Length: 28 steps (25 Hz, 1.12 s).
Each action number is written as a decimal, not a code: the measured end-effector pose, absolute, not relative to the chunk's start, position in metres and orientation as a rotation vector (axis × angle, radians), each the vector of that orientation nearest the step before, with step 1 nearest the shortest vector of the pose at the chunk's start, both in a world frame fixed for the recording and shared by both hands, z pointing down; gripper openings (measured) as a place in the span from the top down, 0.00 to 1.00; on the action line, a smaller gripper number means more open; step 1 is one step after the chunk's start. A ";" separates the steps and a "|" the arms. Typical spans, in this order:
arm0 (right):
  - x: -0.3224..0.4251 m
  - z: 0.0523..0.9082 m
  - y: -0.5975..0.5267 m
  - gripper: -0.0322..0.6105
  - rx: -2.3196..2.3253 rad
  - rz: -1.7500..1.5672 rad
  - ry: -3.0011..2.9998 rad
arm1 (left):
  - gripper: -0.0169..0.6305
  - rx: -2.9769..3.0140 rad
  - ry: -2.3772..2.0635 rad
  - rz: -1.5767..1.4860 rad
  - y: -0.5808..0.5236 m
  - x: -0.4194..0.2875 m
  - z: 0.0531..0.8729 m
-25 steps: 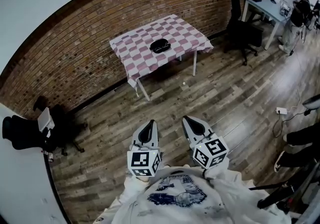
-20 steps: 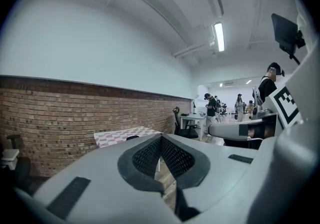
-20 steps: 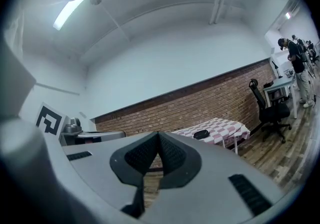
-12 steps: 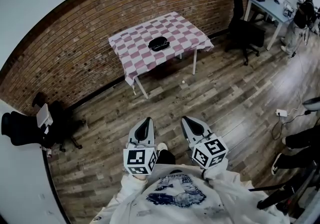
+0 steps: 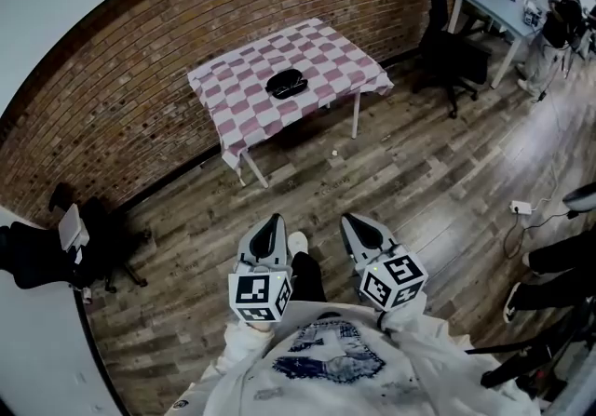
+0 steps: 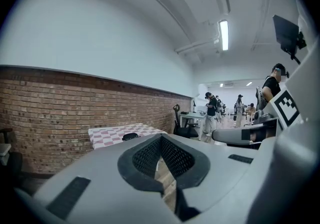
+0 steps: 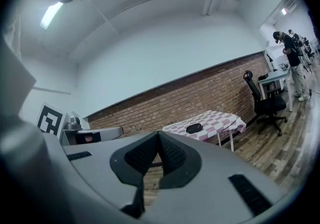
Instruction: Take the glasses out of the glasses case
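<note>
A black glasses case (image 5: 286, 83) lies closed on a table (image 5: 345, 70) with a red-and-white checked cloth, far ahead by the brick wall. The same case (image 6: 130, 136) shows small in the left gripper view and again, as case (image 7: 193, 128), in the right gripper view. My left gripper (image 5: 271, 224) and right gripper (image 5: 356, 222) are held side by side close to my chest, several steps from the table. Both are shut with nothing between the jaws. No glasses are visible.
Wooden plank floor lies between me and the table. A black office chair (image 5: 449, 42) and a desk (image 5: 498, 9) stand at the right, with people beyond. Another black chair (image 5: 37, 256) is at the left wall. A cable and plug (image 5: 521, 209) lie on the floor at right.
The table and case have drifted left and slightly nearer in the head view as I walk forward. A shoe now shows between the grippers. Both grippers stay shut.
</note>
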State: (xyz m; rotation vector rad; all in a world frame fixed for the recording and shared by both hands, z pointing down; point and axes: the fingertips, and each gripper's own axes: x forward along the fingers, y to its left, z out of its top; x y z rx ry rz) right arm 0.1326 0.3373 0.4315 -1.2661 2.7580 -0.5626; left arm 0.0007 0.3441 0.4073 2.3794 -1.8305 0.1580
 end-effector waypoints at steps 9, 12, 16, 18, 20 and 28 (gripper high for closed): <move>0.090 0.447 0.229 0.93 -1.331 -0.607 2.774 | 0.96 2.389 -1.781 0.149 0.225 -0.041 0.420; 0.074 0.448 0.185 0.93 -1.351 -0.615 2.770 | 0.96 2.408 -1.770 0.159 0.183 -0.057 0.419; 0.047 0.450 0.125 0.93 -1.369 -0.645 2.757 | 0.96 2.416 -1.744 0.183 0.122 -0.082 0.420; 0.037 0.447 0.101 0.93 -1.378 -0.644 2.753 | 0.96 2.423 -1.735 0.189 0.095 -0.093 0.417; 0.026 0.445 0.077 0.93 -1.389 -0.642 2.748 | 0.96 2.428 -1.730 0.192 0.069 -0.103 0.414; 0.002 0.444 0.013 0.93 -1.438 -0.663 2.725 | 0.96 2.438 -1.681 0.198 -0.001 -0.129 0.415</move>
